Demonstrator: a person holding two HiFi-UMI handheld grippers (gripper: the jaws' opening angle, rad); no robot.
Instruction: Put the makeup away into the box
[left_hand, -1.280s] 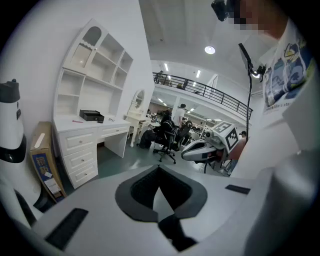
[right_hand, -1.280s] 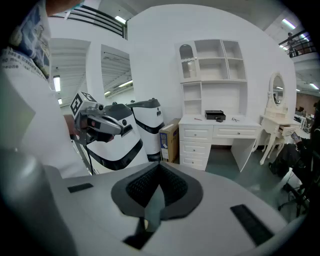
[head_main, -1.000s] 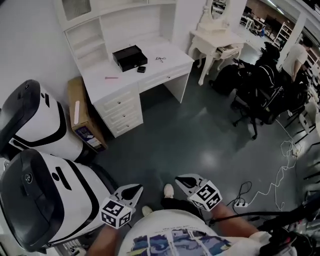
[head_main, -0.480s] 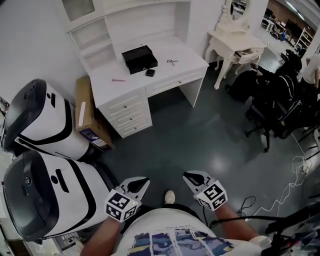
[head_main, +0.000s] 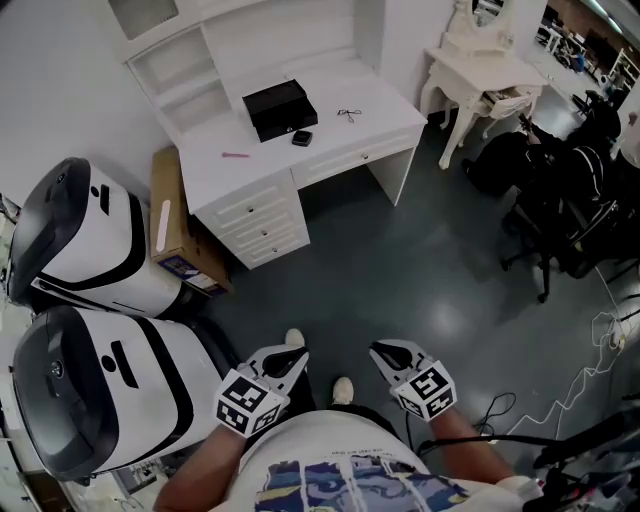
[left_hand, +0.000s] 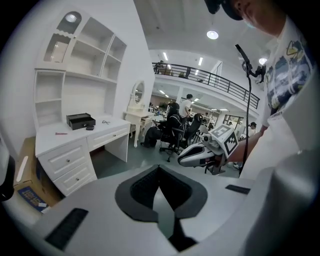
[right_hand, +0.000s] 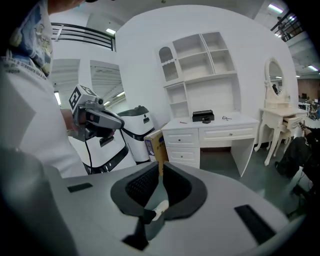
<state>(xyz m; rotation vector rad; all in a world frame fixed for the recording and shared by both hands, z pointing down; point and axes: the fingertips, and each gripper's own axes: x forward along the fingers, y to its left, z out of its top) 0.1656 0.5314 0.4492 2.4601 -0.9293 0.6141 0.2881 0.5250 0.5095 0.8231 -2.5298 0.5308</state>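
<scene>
An open black box (head_main: 280, 108) sits on the white desk (head_main: 330, 135) at the far side of the room. Beside it lie a small black compact (head_main: 301, 138), a thin pink stick (head_main: 235, 155) and a small wiry item (head_main: 348, 115). The box (left_hand: 80, 120) and the pink stick (left_hand: 61, 133) also show in the left gripper view. My left gripper (head_main: 287, 362) and right gripper (head_main: 386, 352) are held close to my body, far from the desk. Both are shut and hold nothing. The box (right_hand: 203, 116) lies ahead of the right gripper (right_hand: 161, 165).
Two large white-and-black machines (head_main: 80, 240) (head_main: 90, 400) stand at the left, with a cardboard carton (head_main: 175, 235) leaning by the desk's drawers. A white dressing table (head_main: 480, 75) and dark office chairs (head_main: 560, 210) are at the right. Cables (head_main: 600, 340) trail over the grey floor.
Both grippers have moved forward together over the floor and stayed shut. The desk has shifted slightly in view, and a shoe now shows ahead of the left gripper.
</scene>
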